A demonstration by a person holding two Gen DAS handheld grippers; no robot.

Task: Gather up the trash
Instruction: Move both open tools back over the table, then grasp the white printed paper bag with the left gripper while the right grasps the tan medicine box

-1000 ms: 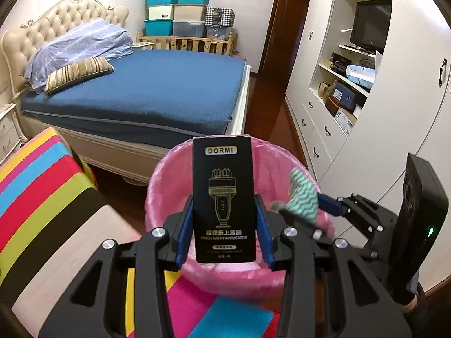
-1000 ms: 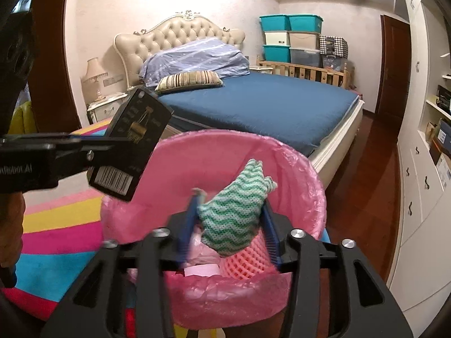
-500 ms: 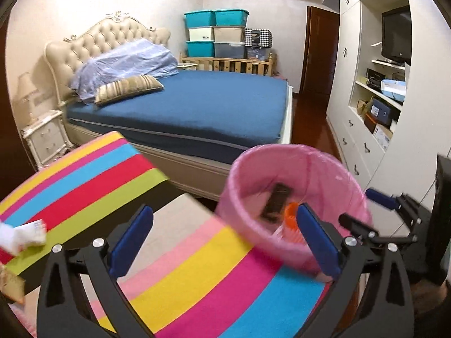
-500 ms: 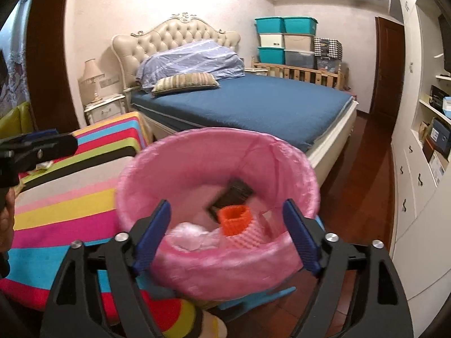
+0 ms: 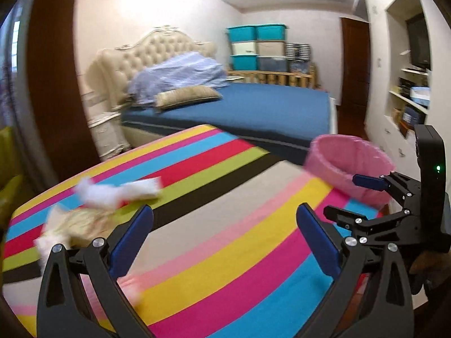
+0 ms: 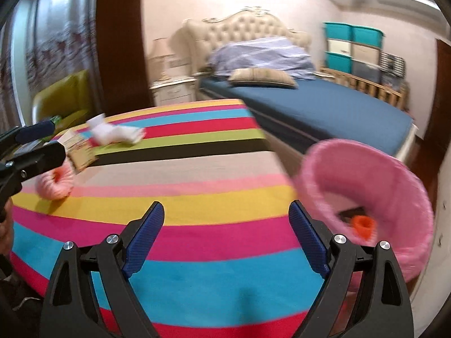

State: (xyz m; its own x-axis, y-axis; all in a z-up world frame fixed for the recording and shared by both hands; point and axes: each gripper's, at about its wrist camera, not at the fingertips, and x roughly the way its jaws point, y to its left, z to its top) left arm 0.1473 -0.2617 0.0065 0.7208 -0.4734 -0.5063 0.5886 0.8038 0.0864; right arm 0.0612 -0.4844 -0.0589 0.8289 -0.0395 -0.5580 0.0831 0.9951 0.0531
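left tool (image 5: 224, 238) wide open, nothing between its blue pads, hanging over the striped table (image 5: 225, 239). right tool (image 6: 225, 233) jaws opening, almost fully spread, nothing between them either, also over the striped top. in the left wrist view the right tool shows at the far right edge next to the bin; in the right wrist view the left tool pokes in from the left edge, near the trash.

pink-lined trash bin (image 6: 380, 180) sits just off the table's right edge, between table and bed (image 6: 324, 107). inside it: an orange foam net (image 6: 363, 225) and a dark flat item behind it, partly hidden by the rim.

trash left on the table, all at the far left end: white crumpled tissue (image 6: 114, 133) on the green and red stripes, a beige printed paper piece (image 6: 80, 152) just beside it, and a pink foam ring (image 6: 56, 183) nearer the front, on the pale and yellow stripes. left wrist view shows the tissue and the beige piece too, but heavily blurred; exact shapes not readable.

both tools well apart from the trash pieces, touching nothing.
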